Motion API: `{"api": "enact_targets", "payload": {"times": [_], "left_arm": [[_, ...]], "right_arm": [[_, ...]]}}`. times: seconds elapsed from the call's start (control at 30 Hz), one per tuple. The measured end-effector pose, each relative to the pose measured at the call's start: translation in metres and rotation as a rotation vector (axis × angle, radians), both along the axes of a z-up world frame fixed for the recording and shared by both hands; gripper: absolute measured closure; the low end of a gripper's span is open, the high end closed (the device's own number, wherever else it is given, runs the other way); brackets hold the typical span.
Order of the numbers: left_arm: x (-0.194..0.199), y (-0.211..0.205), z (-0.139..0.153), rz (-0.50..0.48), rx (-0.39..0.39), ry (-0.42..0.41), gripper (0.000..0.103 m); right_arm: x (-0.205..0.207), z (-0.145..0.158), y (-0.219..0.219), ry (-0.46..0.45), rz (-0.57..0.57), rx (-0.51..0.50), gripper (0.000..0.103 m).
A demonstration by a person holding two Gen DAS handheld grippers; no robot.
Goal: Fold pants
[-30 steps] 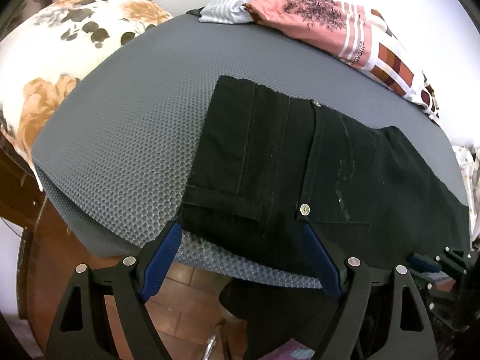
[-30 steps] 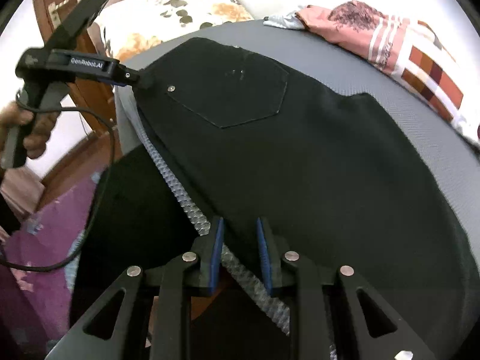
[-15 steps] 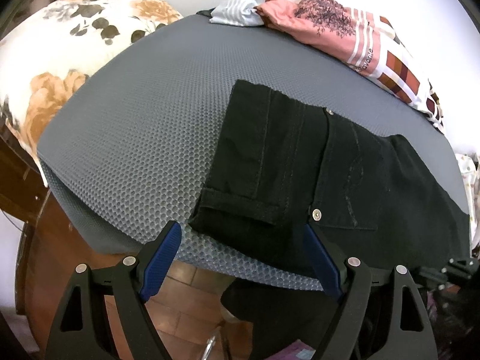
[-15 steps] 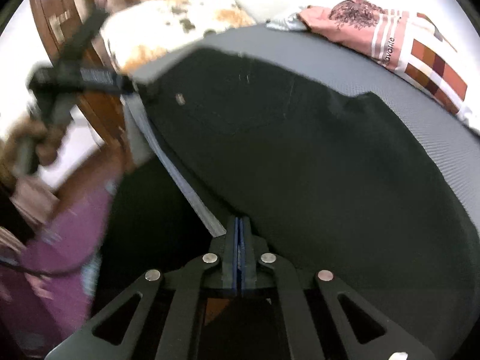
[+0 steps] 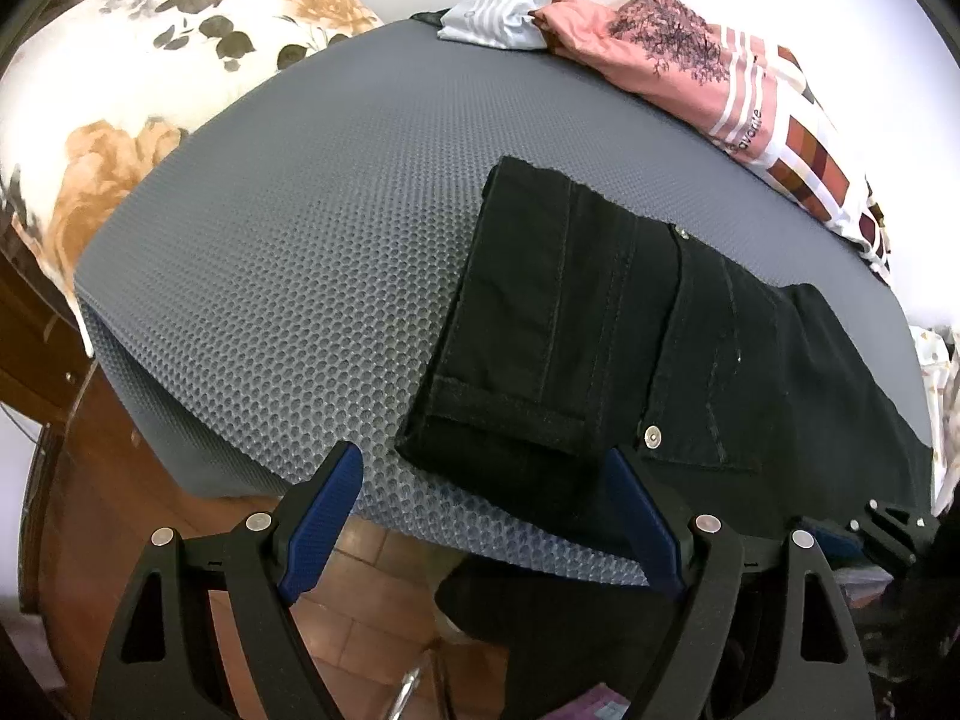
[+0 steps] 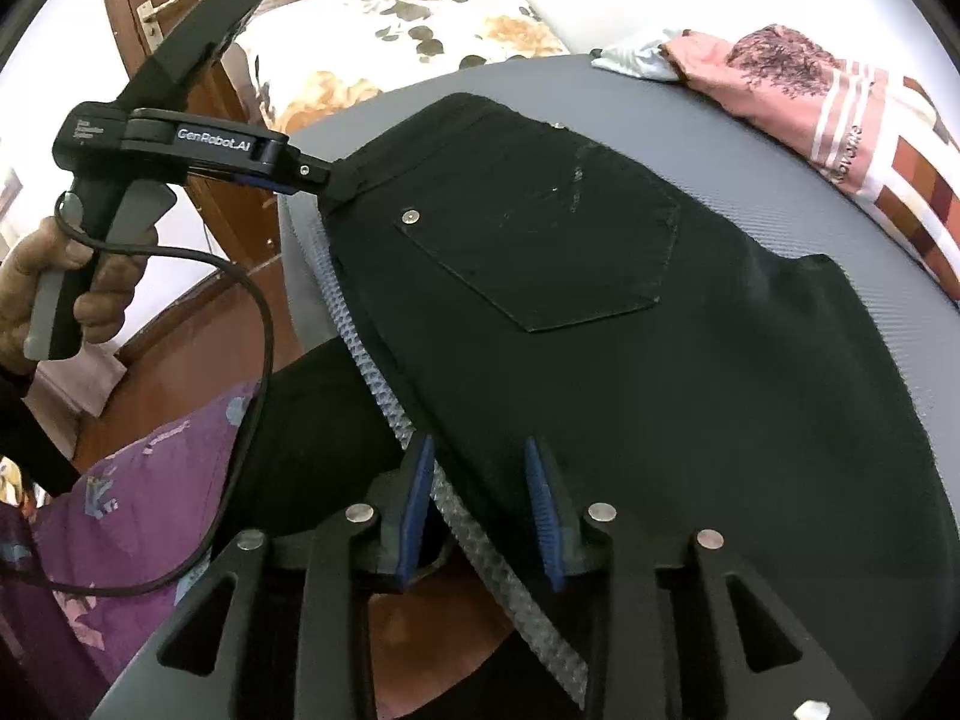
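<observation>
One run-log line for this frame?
pants: folded, on mat | left tool: open, empty | right tool: opening over pants edge

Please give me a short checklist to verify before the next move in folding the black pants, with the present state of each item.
1. Left gripper free of cloth: ok; its jaws stand wide at the near edge of the pants, nothing pressed between them.
2. Right gripper released: ok; its jaws are opening, the mat edge and pants hem between them, pads not pressing.
3. Pants lie flat on the mat: ok; folded over, back pocket up, no big wrinkles.
4. Near edge fully on the mat: not ok; the cloth reaches over the mat edge.
5. Space on the mat to fold: ok; the pink garment lies apart at the far edge.
6. Layers underneath aligned: cannot tell.
</observation>
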State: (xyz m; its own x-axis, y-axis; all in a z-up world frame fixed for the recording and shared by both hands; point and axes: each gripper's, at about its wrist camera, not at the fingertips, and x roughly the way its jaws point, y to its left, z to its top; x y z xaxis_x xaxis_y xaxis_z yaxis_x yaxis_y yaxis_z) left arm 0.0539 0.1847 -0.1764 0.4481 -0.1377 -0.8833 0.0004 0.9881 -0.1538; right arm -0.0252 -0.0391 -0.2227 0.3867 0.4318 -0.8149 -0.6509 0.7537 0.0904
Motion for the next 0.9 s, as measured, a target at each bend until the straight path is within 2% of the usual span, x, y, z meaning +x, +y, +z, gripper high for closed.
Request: {"api": "enact_targets", "payload": {"times": [0.2,0.53,0.7,0.8,0.9], "left_arm": [[0.001,0.001,-0.002,0.004,-0.003,0.005,0.020],[0.001,-0.002,-0.005,0.000,-0.003,0.013,0.020],[0.000,-0.007,-0.004,-0.003,0.014,0.009,0.020],[0.000,-0.008,-0.003,0.004,0.017,0.012,0.020],[-0.003,-0.012,0.007,0.020,0.009,-0.010,0.020]], "right_arm": [[0.005,-0.003,0.002,0.006,-0.018,-0.008,0.095],[-0.006,-0.004,0.010,0.005,-0.007,-0.011,0.095],[-0.008,-0.002,0.008,0.017,-0.012,0.026,0.095],[-0.011,0.013,-0.009,0.052,-0.038,0.161,0.095],[-0.017,0.032,-0.048,0.011,-0.151,0.214,0.094]]}}
